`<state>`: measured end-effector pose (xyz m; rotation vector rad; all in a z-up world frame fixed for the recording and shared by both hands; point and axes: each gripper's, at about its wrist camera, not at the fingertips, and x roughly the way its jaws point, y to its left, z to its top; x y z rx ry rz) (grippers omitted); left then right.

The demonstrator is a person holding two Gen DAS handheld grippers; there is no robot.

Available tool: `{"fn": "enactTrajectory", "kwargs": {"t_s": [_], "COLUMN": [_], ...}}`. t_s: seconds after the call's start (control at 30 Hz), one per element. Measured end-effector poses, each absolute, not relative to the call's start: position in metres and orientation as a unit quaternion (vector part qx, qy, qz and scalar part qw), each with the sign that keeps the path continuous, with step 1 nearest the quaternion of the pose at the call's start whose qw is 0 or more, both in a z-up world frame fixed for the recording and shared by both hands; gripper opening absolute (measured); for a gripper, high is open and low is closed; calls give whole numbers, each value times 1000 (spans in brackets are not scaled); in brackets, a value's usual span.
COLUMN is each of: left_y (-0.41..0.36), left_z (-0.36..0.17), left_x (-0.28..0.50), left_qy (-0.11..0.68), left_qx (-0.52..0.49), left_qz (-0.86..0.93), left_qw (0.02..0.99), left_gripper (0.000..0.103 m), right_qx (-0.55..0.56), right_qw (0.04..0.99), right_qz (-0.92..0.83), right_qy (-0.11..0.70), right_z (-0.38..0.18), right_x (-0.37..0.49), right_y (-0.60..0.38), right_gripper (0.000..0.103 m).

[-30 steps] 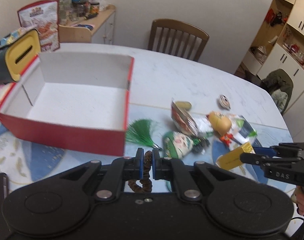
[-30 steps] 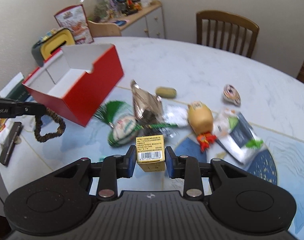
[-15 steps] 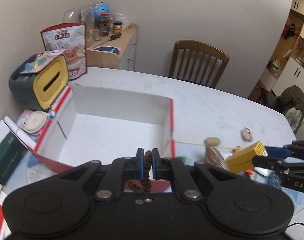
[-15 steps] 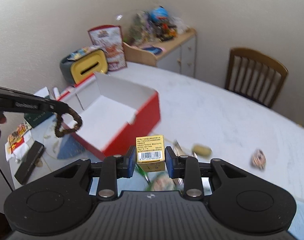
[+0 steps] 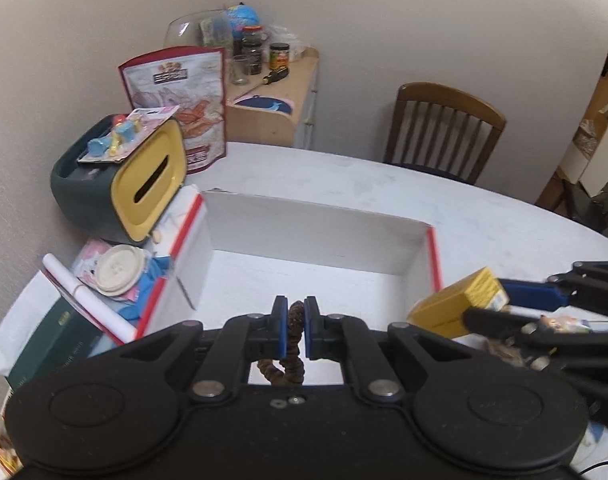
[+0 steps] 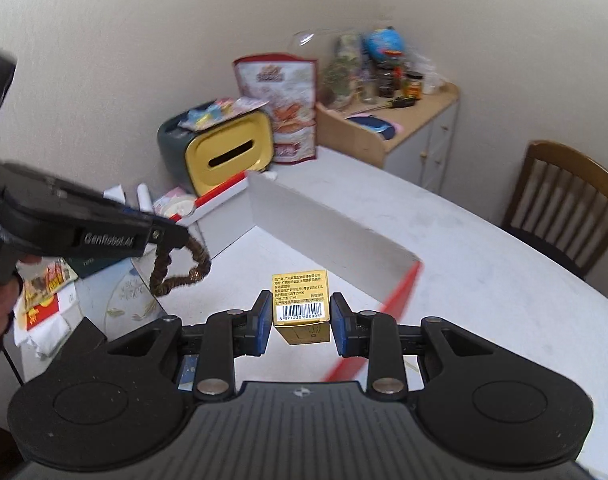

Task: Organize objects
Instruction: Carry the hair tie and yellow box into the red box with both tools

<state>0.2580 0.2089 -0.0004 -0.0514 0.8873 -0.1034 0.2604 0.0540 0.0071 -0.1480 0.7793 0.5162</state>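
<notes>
An open red box (image 5: 315, 280) with a white inside lies on the table just ahead in the left wrist view. My left gripper (image 5: 294, 312) hangs over its near edge, shut on a brown beaded loop (image 5: 294, 320) that dangles below the fingers. From the right, my right gripper (image 5: 483, 306) reaches over the box's right wall with a small yellow carton (image 5: 459, 304). In the right wrist view the right gripper (image 6: 301, 312) is shut on the yellow carton (image 6: 300, 292) above the box floor (image 6: 264, 256). There the left gripper (image 6: 180, 236) holds the brown loop (image 6: 180, 268) at the left.
A green and yellow tissue holder (image 5: 116, 184) and a tall snack bag (image 5: 180, 96) stand behind the box. Books, a paper roll and a round lid (image 5: 116, 268) crowd the box's left side. A wooden chair (image 5: 443, 132) and a cluttered cabinet (image 5: 272, 112) stand beyond the white table (image 5: 503, 220).
Both grippers have swung left, away from the heap of small things, and now hang over the red box. Each keeps hold of its load.
</notes>
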Motion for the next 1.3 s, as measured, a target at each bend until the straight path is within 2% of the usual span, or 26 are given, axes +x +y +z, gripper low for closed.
{"fn": "enactTrajectory", "kwargs": {"t_s": [0.67, 1.17, 1.3], "left_y": [243, 245, 244], "left_z": [-81, -116, -125], "left_x": [327, 343, 343], "left_qy": [497, 544, 559], "left_qx": [36, 39, 35], "left_qz": [-23, -37, -43], "left_qw": [867, 838, 827], "left_gripper": [6, 6, 9], "right_qx": [-57, -59, -56], "right_qw": [859, 842, 840], "right_qz": [234, 239, 241], "right_qy": [451, 479, 483], "right_z": [-80, -99, -99], "right_x": [318, 323, 321], "right_y": [142, 162, 160], "right_gripper": [30, 31, 31]}}
